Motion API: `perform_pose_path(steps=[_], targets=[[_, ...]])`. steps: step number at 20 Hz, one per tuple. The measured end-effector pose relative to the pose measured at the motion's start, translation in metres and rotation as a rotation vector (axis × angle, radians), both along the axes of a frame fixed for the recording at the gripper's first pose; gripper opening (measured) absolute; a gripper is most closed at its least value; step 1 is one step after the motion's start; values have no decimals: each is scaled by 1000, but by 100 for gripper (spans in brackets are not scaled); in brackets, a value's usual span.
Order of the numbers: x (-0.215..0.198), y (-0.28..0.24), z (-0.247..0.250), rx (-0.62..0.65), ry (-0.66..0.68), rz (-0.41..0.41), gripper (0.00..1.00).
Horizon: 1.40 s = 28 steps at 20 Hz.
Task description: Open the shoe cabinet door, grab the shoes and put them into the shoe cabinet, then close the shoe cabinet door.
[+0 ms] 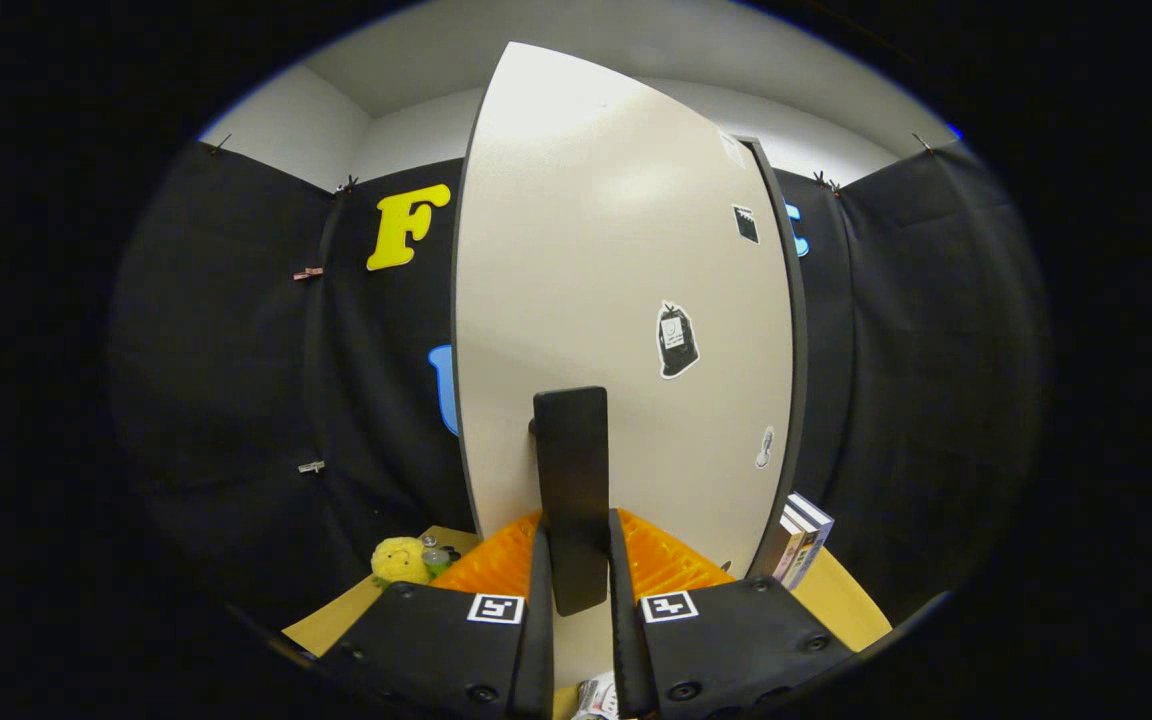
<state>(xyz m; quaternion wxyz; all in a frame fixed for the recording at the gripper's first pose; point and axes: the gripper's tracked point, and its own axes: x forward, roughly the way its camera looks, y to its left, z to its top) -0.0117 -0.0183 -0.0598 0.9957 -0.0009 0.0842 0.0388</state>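
Where the cream flat-panel shoe cabinet door [626, 330] stands edge-on just ahead, its tall black bar handle [571, 490] sits between the gripper [576, 560] fingers, which close on both sides. Small stickers [677, 340] dot the panel. Left, on the tan desk [321, 625]: yellow plush toy [399, 560]. Right: upright books [802, 540].

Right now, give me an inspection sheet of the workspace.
Surface: tan tabletop, partly visible.
Job's things: shoe cabinet door fills the middle; its dark handle stands upright between the fingers.
Clutter: yellow plush toy and small items left of the door; boxes right of it; stickers on the door.
Grippers: gripper shut on the handle.
Cables: nothing seen.
Surroundings: black cloth wall, white ceiling above.
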Motion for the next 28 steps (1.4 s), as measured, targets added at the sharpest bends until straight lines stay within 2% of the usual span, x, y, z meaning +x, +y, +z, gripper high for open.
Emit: perform_pose_path(steps=[7,16,19,22,28], targets=[[-35,-52,10,-7,-10,-18,27],[-52,-104,25,-48,-44,-109,26],[-53,-120,27,-38,-46,-155,27],[-56,-138,29,-36,-50,-199,22],[-65,-170,39,-19,-75,-263,22]])
